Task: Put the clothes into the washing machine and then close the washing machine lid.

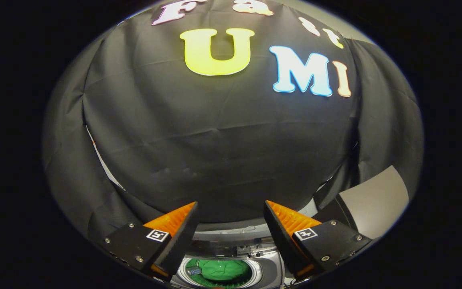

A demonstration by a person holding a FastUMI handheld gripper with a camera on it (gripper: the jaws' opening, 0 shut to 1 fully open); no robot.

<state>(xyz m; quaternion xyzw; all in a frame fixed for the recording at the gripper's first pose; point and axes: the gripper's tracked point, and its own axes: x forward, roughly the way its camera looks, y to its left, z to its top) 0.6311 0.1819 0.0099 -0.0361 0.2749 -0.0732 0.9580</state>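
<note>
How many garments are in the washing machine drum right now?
1: a green garment lies bunched in the washing machine drum, below and between the fingers of the open claw. Others may be hidden under it.

The claw (231,212) hangs spread with free room between its fingers above the washing machine (269,263), green clothes (219,269) filling its drum.

Green clothes (219,269) lie inside open washing machine (265,263).
</note>
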